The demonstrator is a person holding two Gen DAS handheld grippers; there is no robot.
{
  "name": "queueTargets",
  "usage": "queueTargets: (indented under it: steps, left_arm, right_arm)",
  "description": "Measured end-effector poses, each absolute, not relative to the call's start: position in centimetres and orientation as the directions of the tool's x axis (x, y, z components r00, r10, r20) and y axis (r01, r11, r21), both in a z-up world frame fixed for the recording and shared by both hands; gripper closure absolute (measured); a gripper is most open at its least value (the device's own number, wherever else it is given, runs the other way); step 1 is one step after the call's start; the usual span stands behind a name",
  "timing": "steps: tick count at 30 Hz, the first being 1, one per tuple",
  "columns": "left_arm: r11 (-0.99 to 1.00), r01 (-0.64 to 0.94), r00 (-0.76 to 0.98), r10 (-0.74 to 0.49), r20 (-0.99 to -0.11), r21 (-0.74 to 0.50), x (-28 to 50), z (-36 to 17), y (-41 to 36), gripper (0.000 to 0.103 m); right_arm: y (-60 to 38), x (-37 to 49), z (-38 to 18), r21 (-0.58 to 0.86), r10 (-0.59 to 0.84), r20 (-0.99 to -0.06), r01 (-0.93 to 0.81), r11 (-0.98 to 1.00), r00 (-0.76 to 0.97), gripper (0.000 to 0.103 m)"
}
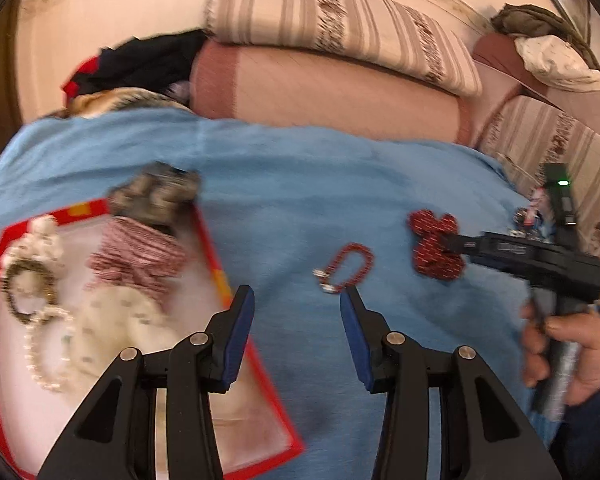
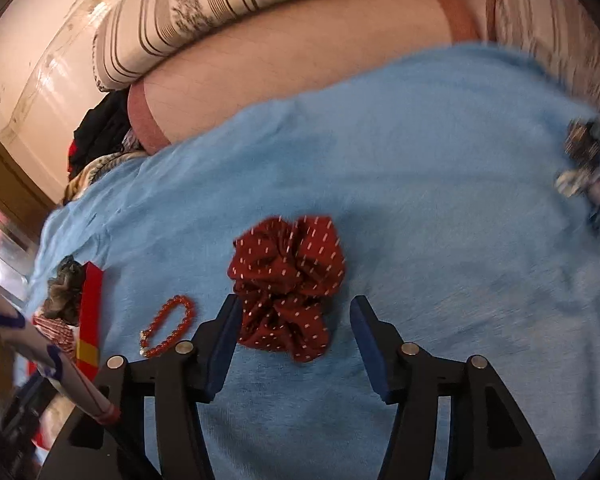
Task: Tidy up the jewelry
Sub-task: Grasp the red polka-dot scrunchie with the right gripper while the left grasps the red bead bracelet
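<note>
A blue cloth (image 1: 300, 168) is covering the surface, with striped cushions (image 1: 332, 20) lying behind it. The left claw (image 1: 297, 312) is hanging spread and empty near a red bead bracelet (image 1: 346, 268), beside a red-rimmed tray (image 1: 216, 264) holding scrunchies and bracelets. The right claw (image 2: 294, 322) is standing spread around a dark red scrunchie (image 2: 288, 280), its pads not pressing it.

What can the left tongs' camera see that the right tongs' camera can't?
Only the left wrist view shows the white pearl bracelet lying in the red-rimmed tray, and the person's hand holding the right tongs. Only the right wrist view shows a blurry blue-and-white trinket far right. Both show the dark red dotted fabric scrunchie, the red beaded bracelet and the blue cloth.
</note>
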State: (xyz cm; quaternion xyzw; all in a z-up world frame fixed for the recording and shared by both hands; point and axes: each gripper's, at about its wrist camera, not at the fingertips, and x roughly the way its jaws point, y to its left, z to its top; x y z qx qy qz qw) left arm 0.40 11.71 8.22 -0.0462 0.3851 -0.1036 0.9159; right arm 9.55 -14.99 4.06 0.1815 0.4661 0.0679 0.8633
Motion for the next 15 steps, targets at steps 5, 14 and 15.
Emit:
queueTargets:
  steps: [5,14,15]
  left_arm:
    - [0.962,0.200,0.629,-0.270,-0.729,-0.184,2.2,7.3,8.9,0.056]
    - [0.955,0.247,0.537,-0.274,-0.798,-0.161,6.9,3.8,3.9,0.085]
    - [0.956,0.248,0.529,-0.271,-0.804,-0.158,7.5,3.4,3.5,0.087]
  right_arm:
    - [-13.7,10.4,2.4,0.384,0.324,-0.796,0.014,0.923,0.512,0.090]
    - [-14.8,9.1,5.1,0.383,0.303,-0.755,0.016,0.924,0.581,0.095]
    - [-14.9,9.1,5.1,0.390,0.310,-0.752,0.014,0.921,0.582,0.095]
